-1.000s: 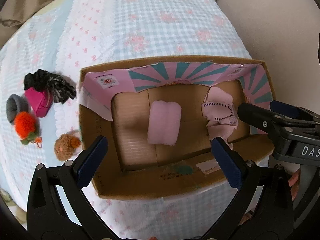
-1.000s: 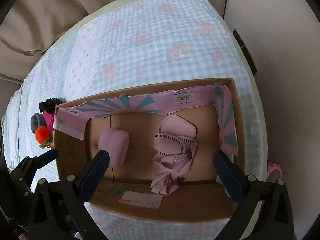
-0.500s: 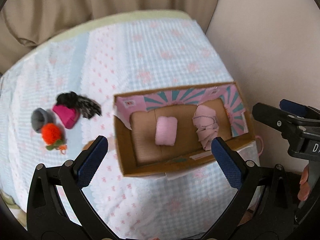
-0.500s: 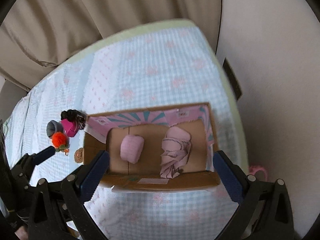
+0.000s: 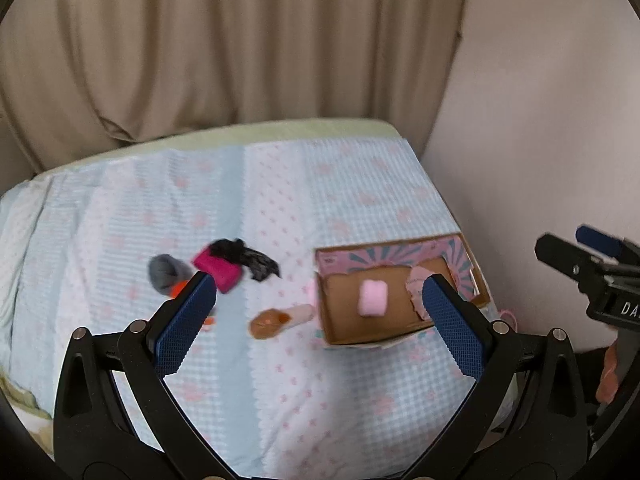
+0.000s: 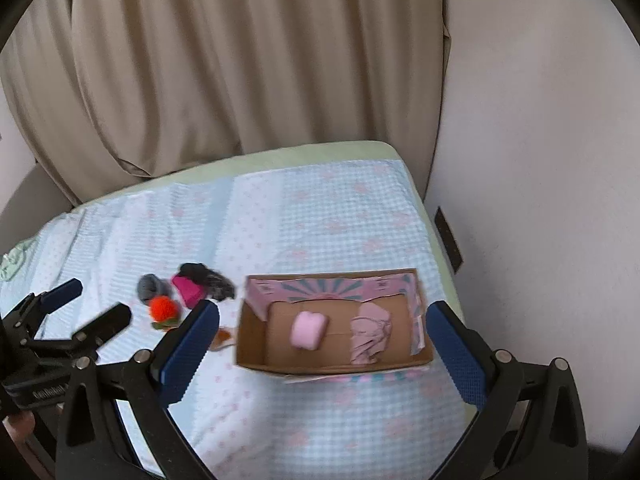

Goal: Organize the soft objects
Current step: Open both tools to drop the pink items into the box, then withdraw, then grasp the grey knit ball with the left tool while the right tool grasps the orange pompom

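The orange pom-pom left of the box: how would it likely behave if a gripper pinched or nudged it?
The orange pom-pom looks fuzzy and round, so it probably compresses under a pinch and weighs little. Nudged, it may roll across the bedspread, though the green bit beneath it could limit that.

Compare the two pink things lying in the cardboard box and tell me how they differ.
The pink roll is a compact, plump bundle; the pale pink garment is loosely crumpled and longer. The pink roll is plain and a stronger pink; the pale pink garment shows dark stitched lines and a duller tint. The pink roll lies near the middle of the cardboard box; the pale pink garment lies toward its right end. Both are soft, pink and rest on the box floor.
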